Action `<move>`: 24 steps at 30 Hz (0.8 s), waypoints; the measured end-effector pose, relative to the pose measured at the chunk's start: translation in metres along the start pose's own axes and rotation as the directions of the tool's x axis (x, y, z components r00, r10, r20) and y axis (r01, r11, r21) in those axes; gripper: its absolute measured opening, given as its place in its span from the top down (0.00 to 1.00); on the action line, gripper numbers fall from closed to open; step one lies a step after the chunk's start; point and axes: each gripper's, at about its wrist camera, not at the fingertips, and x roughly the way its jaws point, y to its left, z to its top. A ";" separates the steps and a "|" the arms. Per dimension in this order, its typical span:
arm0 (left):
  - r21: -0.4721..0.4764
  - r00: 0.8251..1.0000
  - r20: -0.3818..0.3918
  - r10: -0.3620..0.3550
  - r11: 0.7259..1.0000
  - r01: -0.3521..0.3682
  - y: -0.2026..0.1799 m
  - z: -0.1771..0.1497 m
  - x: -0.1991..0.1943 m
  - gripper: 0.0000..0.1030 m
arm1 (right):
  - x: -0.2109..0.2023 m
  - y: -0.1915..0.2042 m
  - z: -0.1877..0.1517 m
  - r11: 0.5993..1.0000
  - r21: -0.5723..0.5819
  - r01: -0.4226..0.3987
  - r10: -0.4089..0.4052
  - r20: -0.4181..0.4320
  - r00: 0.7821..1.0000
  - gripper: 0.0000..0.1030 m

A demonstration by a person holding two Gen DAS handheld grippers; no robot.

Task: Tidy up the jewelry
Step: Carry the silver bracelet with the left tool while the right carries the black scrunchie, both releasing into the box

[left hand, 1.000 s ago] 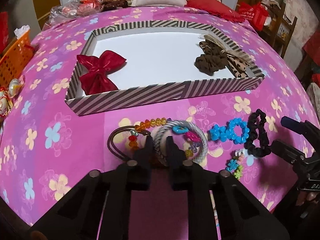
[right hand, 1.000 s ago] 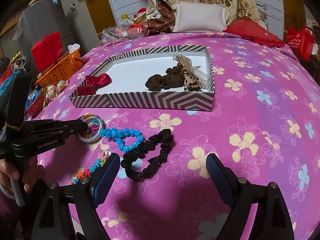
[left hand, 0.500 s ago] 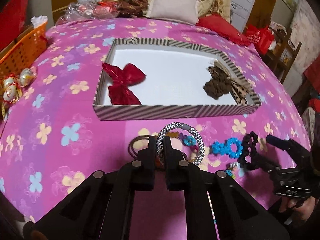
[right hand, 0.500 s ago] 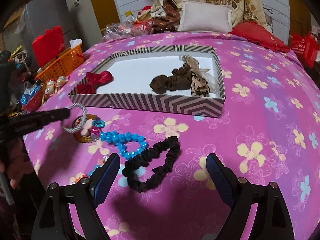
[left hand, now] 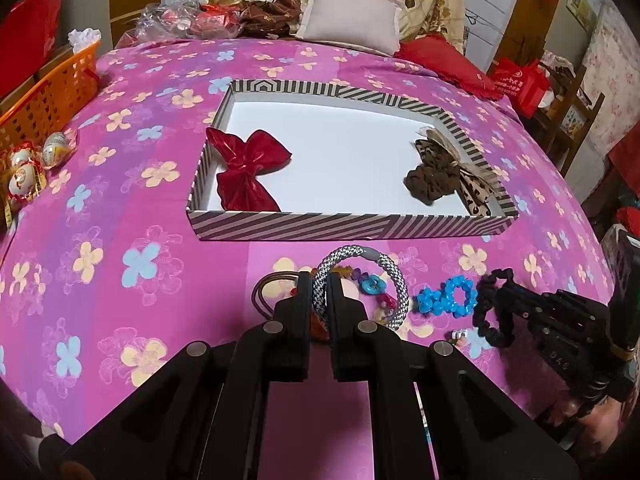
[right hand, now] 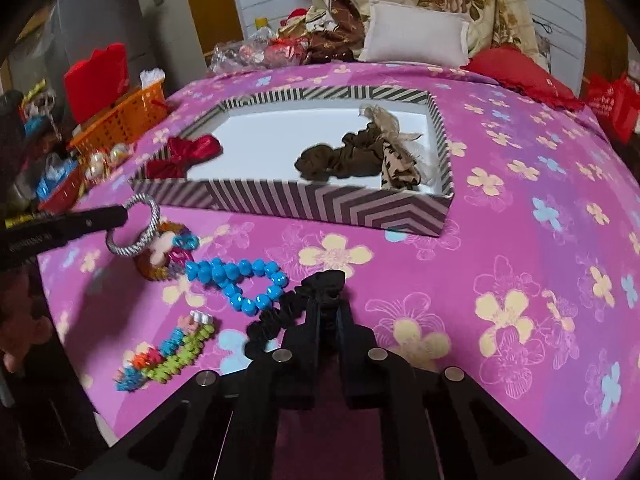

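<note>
My left gripper (left hand: 321,292) is shut on a grey-and-white braided bracelet (left hand: 376,264) and holds it lifted above the pink bedspread, in front of the striped box (left hand: 348,228); it also shows in the right wrist view (right hand: 136,216). My right gripper (right hand: 328,312) is shut on a black scrunchie (right hand: 280,320) that lies on the bedspread. The box holds a red bow (left hand: 250,168) at its left and a brown scrunchie (left hand: 434,178) with a leopard bow (left hand: 472,188) at its right. A blue bead bracelet (right hand: 244,280) lies between the grippers.
A brown hoop and an amber bead bracelet (right hand: 160,264) lie under the lifted bracelet. A multicoloured bead bracelet (right hand: 168,354) lies near the bed's front edge. An orange basket (left hand: 48,96) and wrapped eggs (left hand: 24,168) sit at the left. Pillows (left hand: 352,24) lie behind.
My left gripper has lifted the braided bracelet off the pile. My right gripper has moved forward and shut on the black scrunchie.
</note>
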 end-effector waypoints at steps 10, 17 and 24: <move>-0.006 1.000 0.027 -0.003 1.000 0.003 0.000 0.005 -0.012 0.94 | -0.035 0.005 0.022 1.000 0.006 -0.029 0.028 0.085 0.996 0.94; -0.004 0.999 0.050 0.008 1.000 -0.008 0.000 0.012 -0.021 0.94 | -0.045 0.011 0.036 0.999 -0.012 -0.037 0.038 0.113 0.993 0.94; -0.009 0.998 0.066 0.019 1.000 -0.019 0.001 0.021 -0.024 0.94 | -0.046 0.018 0.050 0.998 -0.042 -0.035 0.040 0.126 0.991 0.94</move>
